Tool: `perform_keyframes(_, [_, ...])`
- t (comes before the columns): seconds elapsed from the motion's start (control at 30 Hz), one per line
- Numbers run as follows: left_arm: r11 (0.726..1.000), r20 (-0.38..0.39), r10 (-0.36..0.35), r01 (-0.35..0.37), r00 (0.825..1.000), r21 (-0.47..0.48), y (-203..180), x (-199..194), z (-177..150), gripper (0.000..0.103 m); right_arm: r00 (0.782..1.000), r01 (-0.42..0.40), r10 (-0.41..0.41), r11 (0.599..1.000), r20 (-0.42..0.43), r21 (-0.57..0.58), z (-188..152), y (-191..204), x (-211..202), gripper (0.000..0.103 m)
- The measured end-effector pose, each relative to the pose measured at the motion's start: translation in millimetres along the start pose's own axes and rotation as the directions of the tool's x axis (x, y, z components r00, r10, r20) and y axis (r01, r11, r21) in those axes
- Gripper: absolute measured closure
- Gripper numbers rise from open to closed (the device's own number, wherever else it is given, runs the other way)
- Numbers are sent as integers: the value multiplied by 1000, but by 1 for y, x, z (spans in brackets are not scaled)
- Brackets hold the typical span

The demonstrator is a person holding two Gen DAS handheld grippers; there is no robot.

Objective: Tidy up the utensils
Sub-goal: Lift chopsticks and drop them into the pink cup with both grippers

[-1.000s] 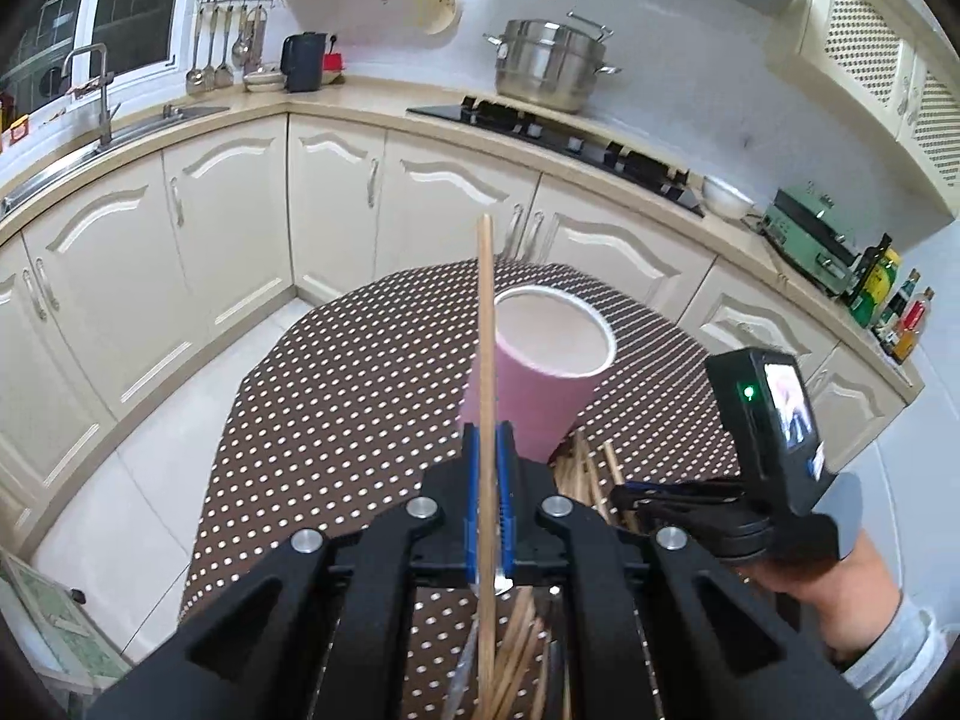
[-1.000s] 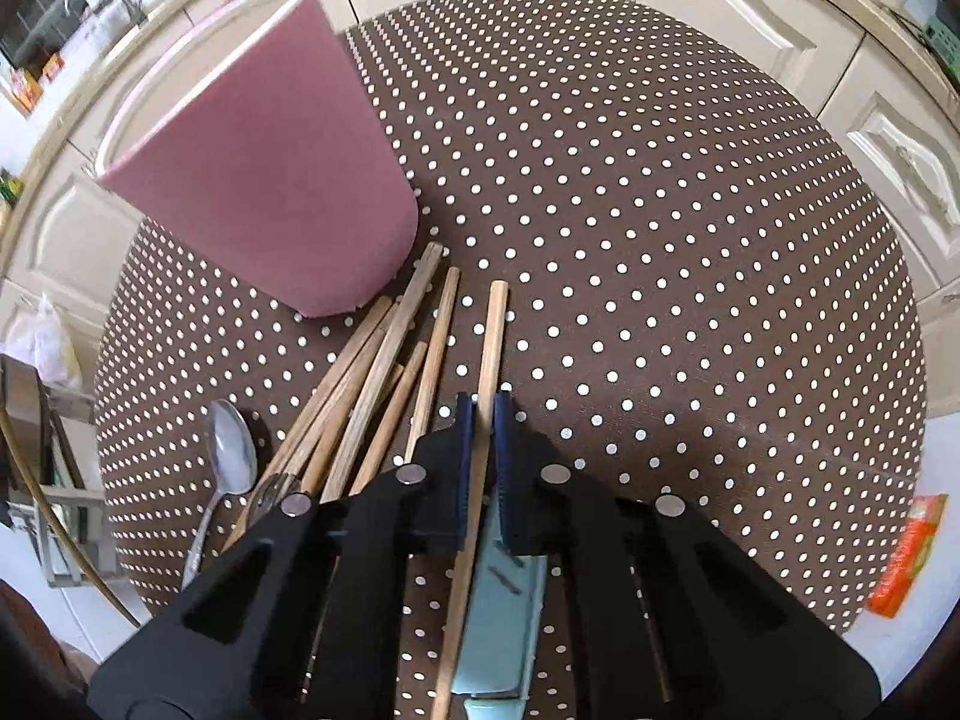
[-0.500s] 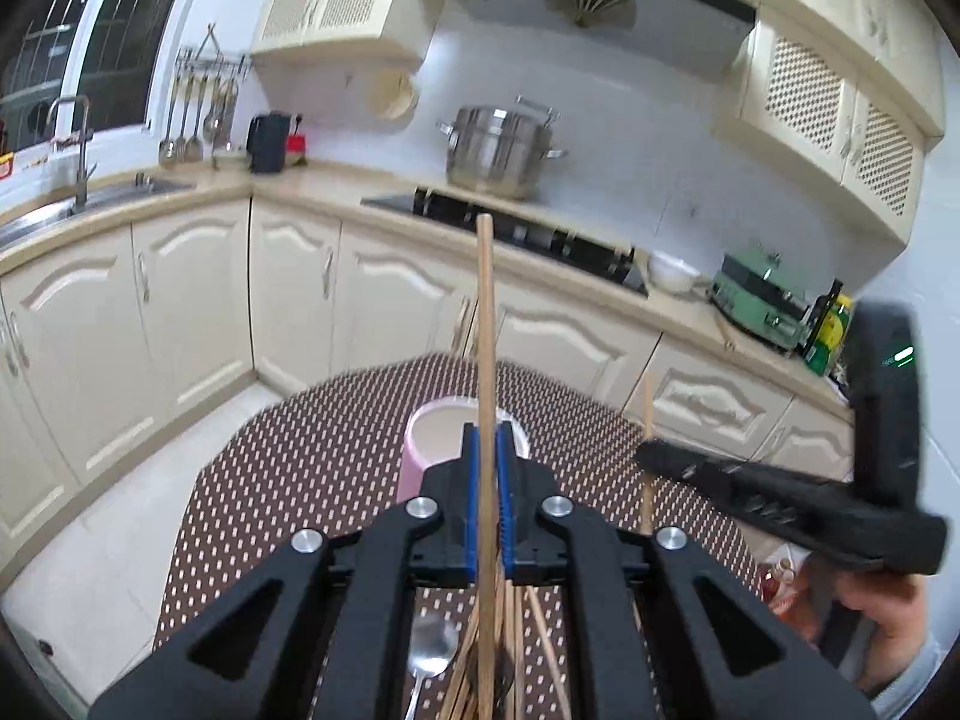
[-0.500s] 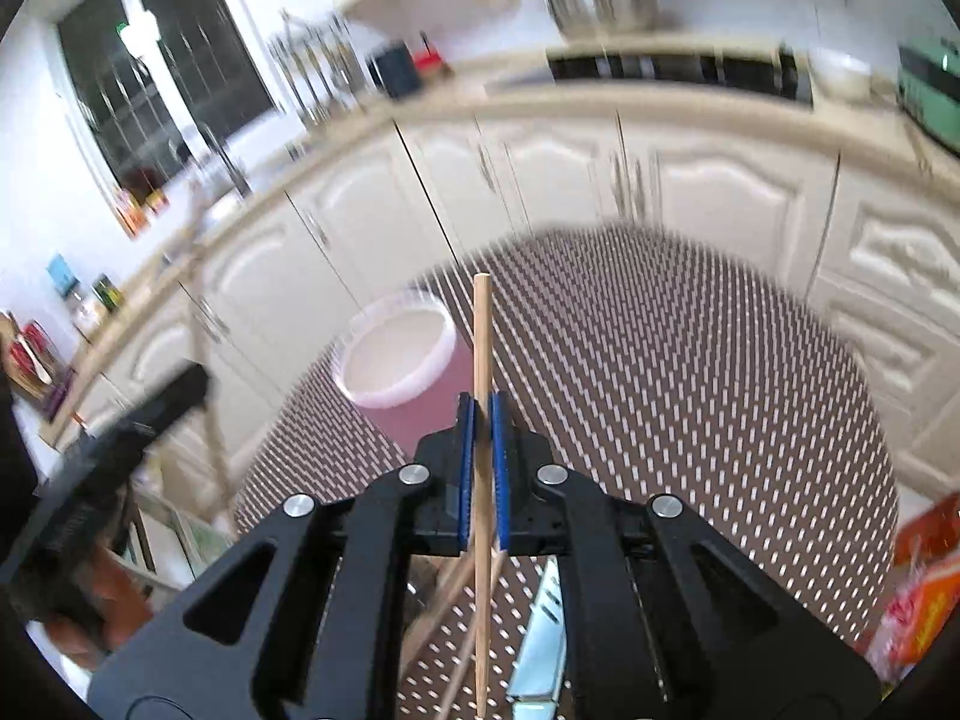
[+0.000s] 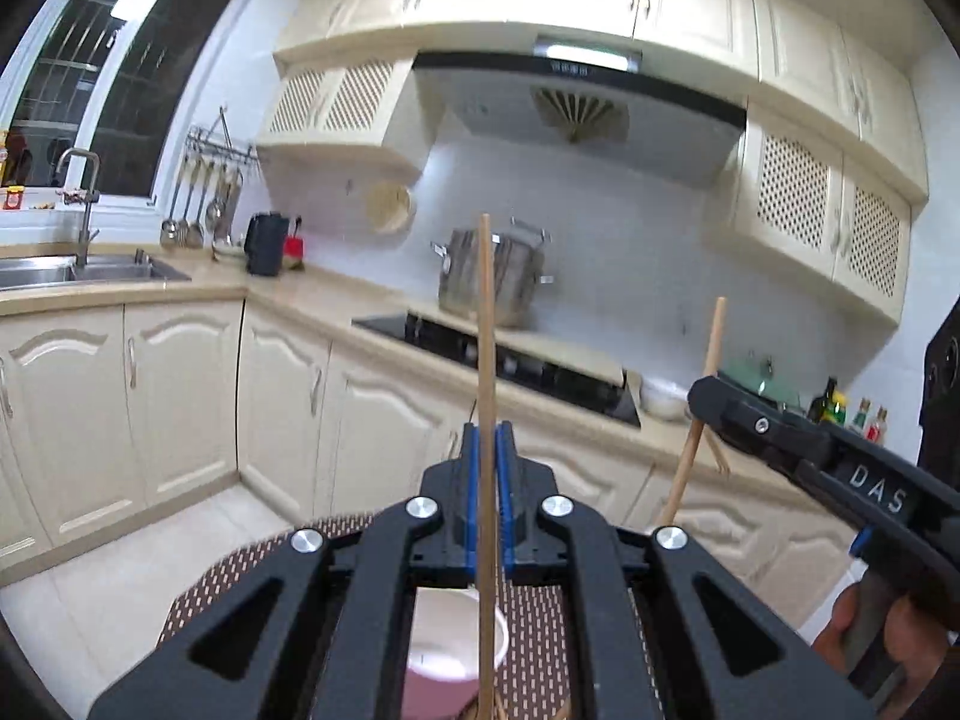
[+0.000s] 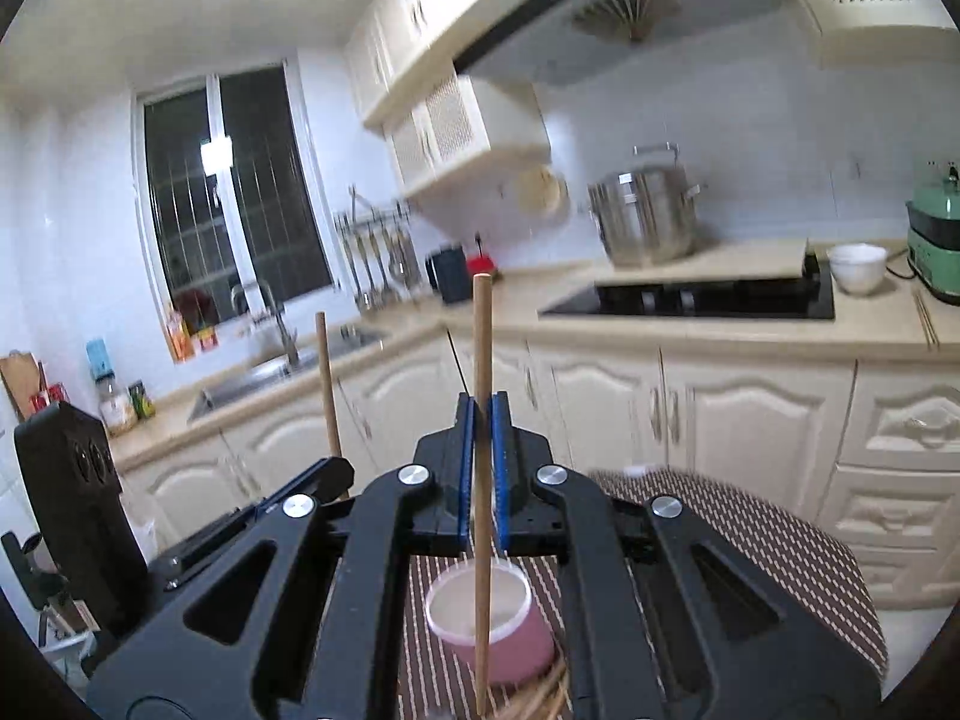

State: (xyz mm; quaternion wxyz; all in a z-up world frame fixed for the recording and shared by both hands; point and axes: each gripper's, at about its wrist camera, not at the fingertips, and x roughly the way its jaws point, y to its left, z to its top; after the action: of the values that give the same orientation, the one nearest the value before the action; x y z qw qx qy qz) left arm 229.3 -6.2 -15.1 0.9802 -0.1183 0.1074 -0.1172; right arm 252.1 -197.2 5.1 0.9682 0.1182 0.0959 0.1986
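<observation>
My left gripper pinches a chopstick between its blue pads, and my right gripper clamps a second chopstick the same way; both sticks stand nearly upright. Each is a thin, round, pale wooden rod, and I judge it light, stiff and smooth enough to swivel in a narrow pinch, so taking hold near the middle, as now, looks soundest to me. Below the sticks sits the pink cup, round, open-mouthed and matte, on a brown dotted tablecloth, with more chopsticks lying against its base. It seems light too, so a stick dropped in askew could tip it. Beyond are cream cabinets, a black hob and a steel pot.
</observation>
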Motion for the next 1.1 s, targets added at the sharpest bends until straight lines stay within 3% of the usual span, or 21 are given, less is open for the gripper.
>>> perform_keyframes(0.3, [999, 66, 37, -37, 997, 1, 8, 37, -5, 97, 991, 36, -36, 999, 130, 4, -12, -4, 22, 97])
perform_keyframes(0.7, [997, 33, 64, -65, 997, 33, 18, 50, -35, 97, 997, 41, -41, 999, 71, 5, -33, -9, 31, 97])
perform_keyframes(1.1, [997, -66, 50, -46, 997, 67, 19, 36, -56, 97, 998, 57, -57, 998, 20, 0, -52, -4, 19, 96])
